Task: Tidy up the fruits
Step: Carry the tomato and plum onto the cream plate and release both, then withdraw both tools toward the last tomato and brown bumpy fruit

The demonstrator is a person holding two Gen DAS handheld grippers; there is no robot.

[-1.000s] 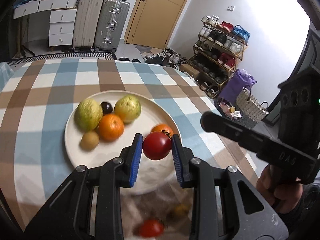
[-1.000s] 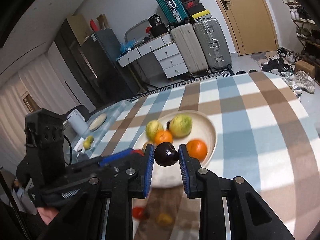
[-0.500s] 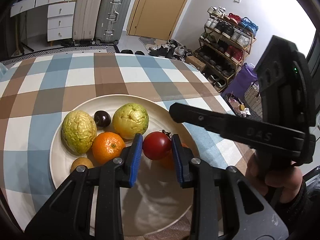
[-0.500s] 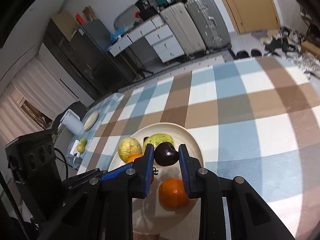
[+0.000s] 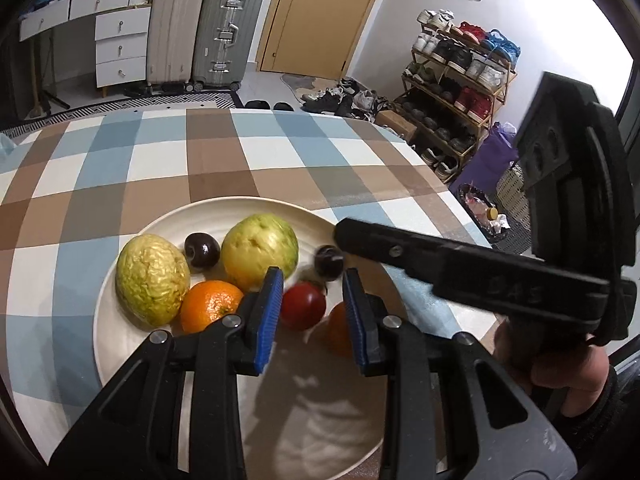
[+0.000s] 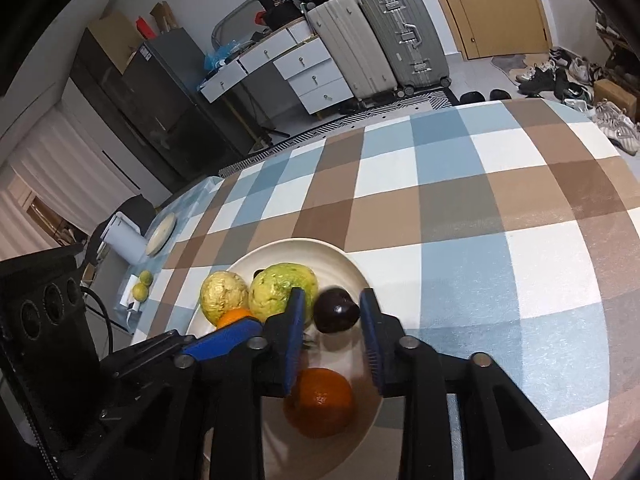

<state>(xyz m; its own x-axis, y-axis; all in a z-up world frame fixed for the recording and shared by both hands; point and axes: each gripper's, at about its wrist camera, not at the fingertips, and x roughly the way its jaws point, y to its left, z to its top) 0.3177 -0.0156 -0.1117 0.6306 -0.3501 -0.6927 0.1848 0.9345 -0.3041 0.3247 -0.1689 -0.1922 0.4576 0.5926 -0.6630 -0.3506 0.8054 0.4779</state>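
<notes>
Both grippers have parted their fingers since half a second ago. At lower centre, the left gripper (image 5: 312, 312) now stands spread around the red tomato (image 5: 302, 306), released onto the cream plate (image 5: 132, 360). Likewise the right gripper (image 6: 330, 334) is wide apart around the dark plum (image 6: 335, 315), lying mid-frame on the plate.

One cream plate (image 5: 120, 344) sits low in the left wrist frame, left of centre. It holds two large yellow-green fruits (image 5: 152, 280) (image 5: 260, 250), two oranges (image 5: 210, 306) (image 6: 320, 402), two small dark round fruits (image 5: 202, 249) (image 5: 329, 261) and one red tomato (image 5: 302, 306), seven pieces in all. At far left in the right wrist frame, two small yellow-green fruits (image 6: 141, 286) sit off the plate. Two suitcases (image 5: 200, 32) stand at upper left.
</notes>
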